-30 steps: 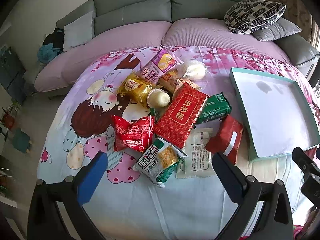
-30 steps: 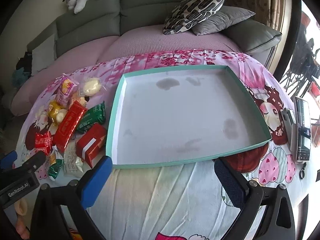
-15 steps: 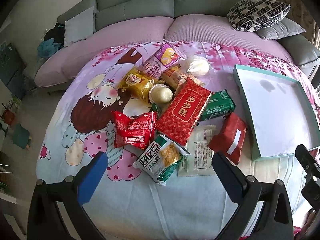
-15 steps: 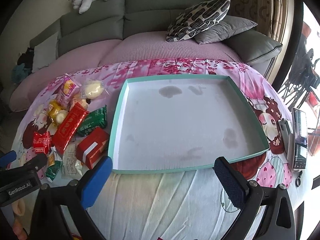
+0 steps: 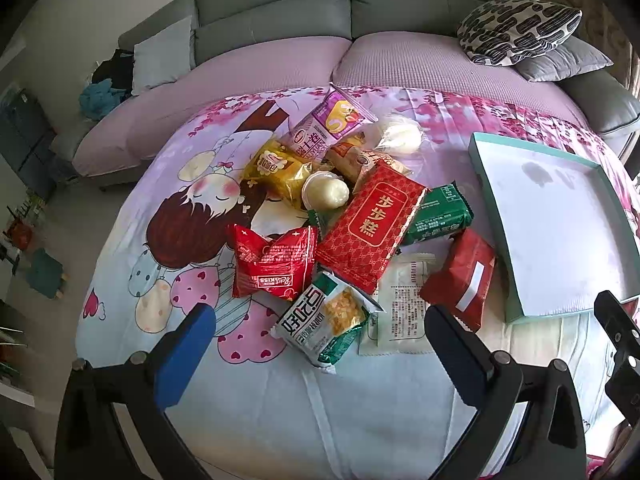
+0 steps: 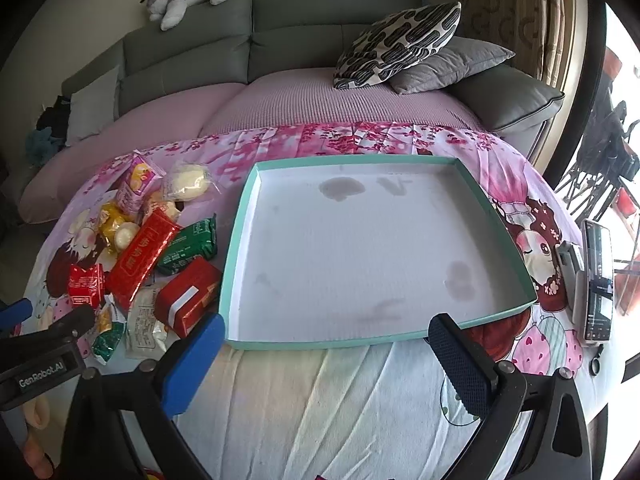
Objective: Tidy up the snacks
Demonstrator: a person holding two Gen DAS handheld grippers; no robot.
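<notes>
Left wrist view: left tongs (image 5: pixel 320 348) are hanging wide open, empty, with the white-green corn snack pack (image 5: pixel 326 318) lying just ahead between the fingers, long axis tilting up-right. Right tongs (image 6: pixel 326 346) are also gaping empty, facing the teal tray (image 6: pixel 240 248). Snack pile (image 5: pixel 352 212) is sitting left of the tray, so left hand is nearer.

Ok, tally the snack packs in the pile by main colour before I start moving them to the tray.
Red: 3
Green: 1
Yellow: 1
Purple: 1
White or pale: 4
Orange-brown, partly hidden: 1
Total: 11
</notes>
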